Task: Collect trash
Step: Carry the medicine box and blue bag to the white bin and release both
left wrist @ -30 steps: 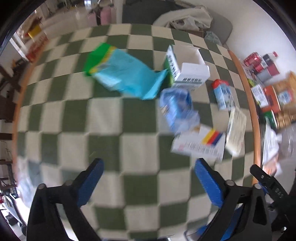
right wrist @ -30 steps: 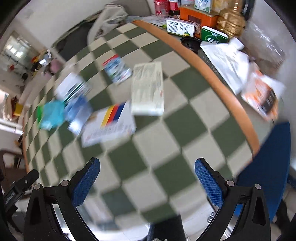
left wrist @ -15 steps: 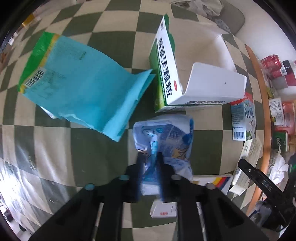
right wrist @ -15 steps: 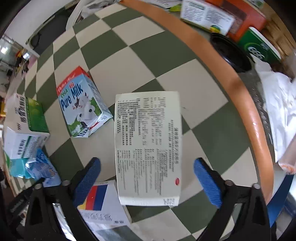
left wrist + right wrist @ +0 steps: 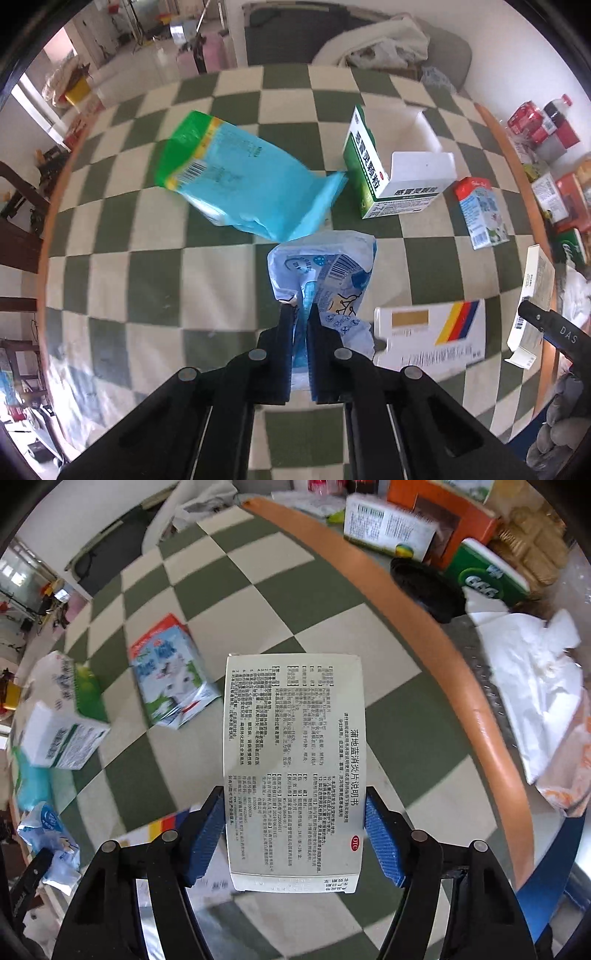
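Note:
My left gripper [image 5: 299,314] is shut on a crumpled pale-blue wrapper [image 5: 328,269] and holds it above the checked table [image 5: 147,266]. My right gripper [image 5: 295,812] is shut on a flat white medicine box [image 5: 293,746] with printed text, its pads on both long sides. That box also shows at the right edge of the left wrist view [image 5: 532,299]. Other trash lies on the table: a turquoise bag [image 5: 240,177], a green-and-white open box [image 5: 388,173], a milk carton [image 5: 480,210] and a white box with coloured stripes [image 5: 428,332].
The table's orange rim [image 5: 461,672] runs along the right. Beyond it sit a black lid [image 5: 424,587], cartons [image 5: 491,576], bottles [image 5: 543,125] and crumpled white plastic bags [image 5: 535,686]. A chair with cloth [image 5: 376,40] stands at the far side.
My left gripper closed on the pale-blue wrapper and lifted it back from the table. My right gripper moved onto the white medicine box and closed on its sides.

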`<control>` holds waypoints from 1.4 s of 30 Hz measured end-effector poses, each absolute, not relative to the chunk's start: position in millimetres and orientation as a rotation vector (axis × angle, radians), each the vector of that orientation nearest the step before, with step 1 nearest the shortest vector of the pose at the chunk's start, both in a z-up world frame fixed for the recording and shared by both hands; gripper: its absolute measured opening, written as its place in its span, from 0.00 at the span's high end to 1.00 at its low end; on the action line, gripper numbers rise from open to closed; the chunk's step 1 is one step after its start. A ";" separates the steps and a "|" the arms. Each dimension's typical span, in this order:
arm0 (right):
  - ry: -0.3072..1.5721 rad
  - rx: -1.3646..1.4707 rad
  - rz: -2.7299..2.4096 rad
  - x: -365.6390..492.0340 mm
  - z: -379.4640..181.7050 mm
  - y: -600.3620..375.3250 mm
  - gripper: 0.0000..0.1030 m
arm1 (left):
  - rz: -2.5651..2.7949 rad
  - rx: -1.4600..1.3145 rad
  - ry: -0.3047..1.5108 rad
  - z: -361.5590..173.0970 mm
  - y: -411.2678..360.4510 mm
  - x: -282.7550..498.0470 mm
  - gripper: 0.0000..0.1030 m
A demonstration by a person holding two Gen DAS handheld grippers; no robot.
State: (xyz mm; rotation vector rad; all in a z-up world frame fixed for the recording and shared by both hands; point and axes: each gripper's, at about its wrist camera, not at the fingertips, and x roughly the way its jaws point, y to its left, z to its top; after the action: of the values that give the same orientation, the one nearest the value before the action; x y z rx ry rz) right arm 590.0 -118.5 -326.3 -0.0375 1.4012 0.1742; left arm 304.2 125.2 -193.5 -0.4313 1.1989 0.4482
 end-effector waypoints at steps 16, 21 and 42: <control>1.249 0.047 0.407 356.1 -215.4 -117.7 0.28 | 0.444 -0.404 1.054 -149.3 117.2 105.0 0.97; 1.260 0.039 0.453 245.3 -206.0 -123.1 0.28 | 0.411 -0.404 1.084 -160.4 103.2 29.2 0.97; 1.617 -0.156 0.495 45.8 -434.7 -128.0 0.28 | 0.351 -0.760 1.443 -417.4 89.1 -78.7 0.96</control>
State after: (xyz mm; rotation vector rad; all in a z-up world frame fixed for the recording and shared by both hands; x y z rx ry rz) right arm 45.8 -128.0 -434.7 -0.1557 1.6171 0.4952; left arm -78.7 89.1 -417.4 -0.7597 1.4434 0.3507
